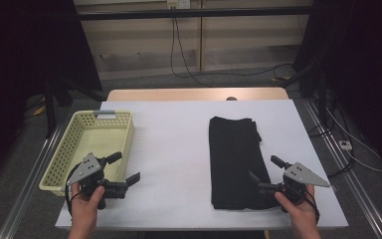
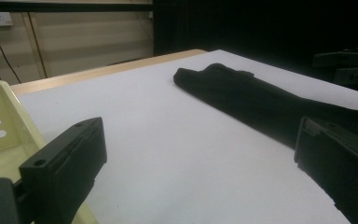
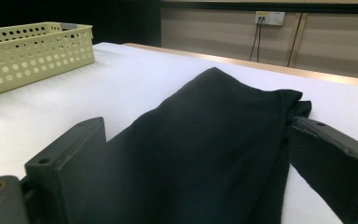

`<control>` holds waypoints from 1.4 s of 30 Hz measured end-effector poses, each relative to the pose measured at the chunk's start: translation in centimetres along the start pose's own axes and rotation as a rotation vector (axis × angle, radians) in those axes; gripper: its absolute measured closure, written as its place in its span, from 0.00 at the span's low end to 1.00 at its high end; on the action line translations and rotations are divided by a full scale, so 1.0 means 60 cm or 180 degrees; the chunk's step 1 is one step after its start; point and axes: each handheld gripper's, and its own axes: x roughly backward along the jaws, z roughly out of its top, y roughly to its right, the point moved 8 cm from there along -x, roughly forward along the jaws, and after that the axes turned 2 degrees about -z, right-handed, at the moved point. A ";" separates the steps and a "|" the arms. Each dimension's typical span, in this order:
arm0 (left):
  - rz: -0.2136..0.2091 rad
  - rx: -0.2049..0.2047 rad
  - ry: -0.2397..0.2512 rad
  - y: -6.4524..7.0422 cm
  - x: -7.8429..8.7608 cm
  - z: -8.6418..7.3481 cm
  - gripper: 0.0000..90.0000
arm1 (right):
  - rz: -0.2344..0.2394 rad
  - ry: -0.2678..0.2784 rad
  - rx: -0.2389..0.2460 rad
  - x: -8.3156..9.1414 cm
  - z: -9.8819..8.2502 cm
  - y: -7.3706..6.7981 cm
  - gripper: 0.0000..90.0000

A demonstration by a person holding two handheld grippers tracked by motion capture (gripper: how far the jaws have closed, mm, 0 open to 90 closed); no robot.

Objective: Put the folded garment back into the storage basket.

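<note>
A black folded cloth (image 1: 236,162) lies lengthwise on the right half of the white table (image 1: 179,144). My right gripper (image 1: 265,169) hovers at the cloth's near right corner, open. In the right gripper view the cloth (image 3: 214,121) runs between the wide-apart jaws of this gripper (image 3: 200,154), and the pads do not press on it. My left gripper (image 1: 125,168) is open and empty beside the near right corner of a pale yellow perforated basket (image 1: 74,144). In the left gripper view, bare table lies between my left gripper's (image 2: 200,154) jaws, with the cloth (image 2: 261,102) farther off.
The basket (image 3: 32,51) stands at the table's left edge. A wooden strip (image 1: 194,94) borders the far edge of the table. Cables (image 1: 189,69) trail on the floor behind it. Dark curtains hang on both sides. The other gripper (image 2: 349,65) shows at the far right of the left gripper view.
</note>
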 end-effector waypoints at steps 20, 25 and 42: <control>-0.0049 -0.0110 -0.0107 0.020 -0.017 0.011 0.03 | 0.0892 -0.0647 0.0255 -0.006 -0.021 -0.062 0.24; -0.0046 -0.0079 -0.0172 0.023 -0.032 0.011 0.03 | 0.1138 -0.0896 0.0332 -0.003 -0.043 -0.079 0.36; -0.0211 -0.0165 -0.0407 0.056 -0.088 0.017 0.03 | 0.1512 -0.1357 0.1030 0.005 -0.097 -0.130 0.51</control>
